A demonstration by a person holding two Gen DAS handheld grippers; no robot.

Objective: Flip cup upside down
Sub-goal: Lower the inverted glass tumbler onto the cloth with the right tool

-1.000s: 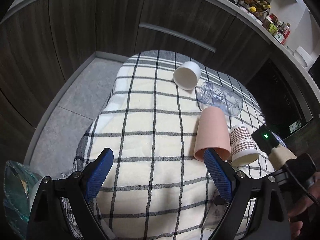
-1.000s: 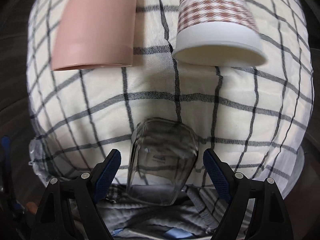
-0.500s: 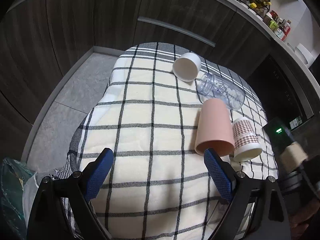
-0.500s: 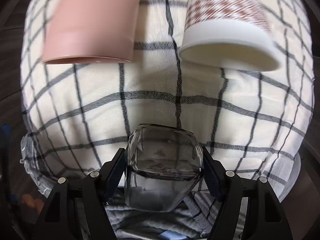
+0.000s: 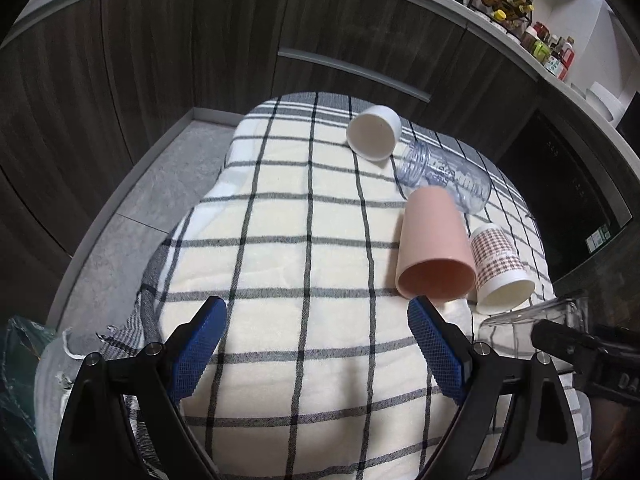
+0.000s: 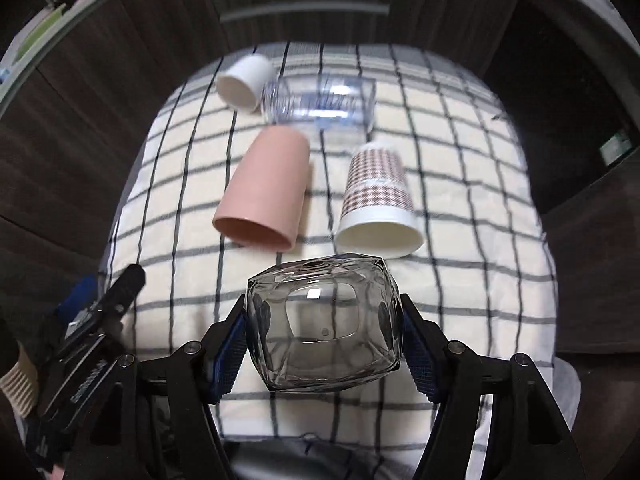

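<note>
Both right fingers [image 6: 416,354] pinch the glass cup [image 6: 323,322] across its sides, base facing me, lifted above the checked cloth [image 6: 460,272]; my left gripper [image 5: 316,346] hangs spread, empty.

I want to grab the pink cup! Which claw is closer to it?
Left. The left gripper has one finger just below the pink cup rim. The right gripper, holding the glass cup, sits farther back.

Right gripper [image 6: 324,328] clamped, left gripper [image 5: 316,344] agape.
</note>
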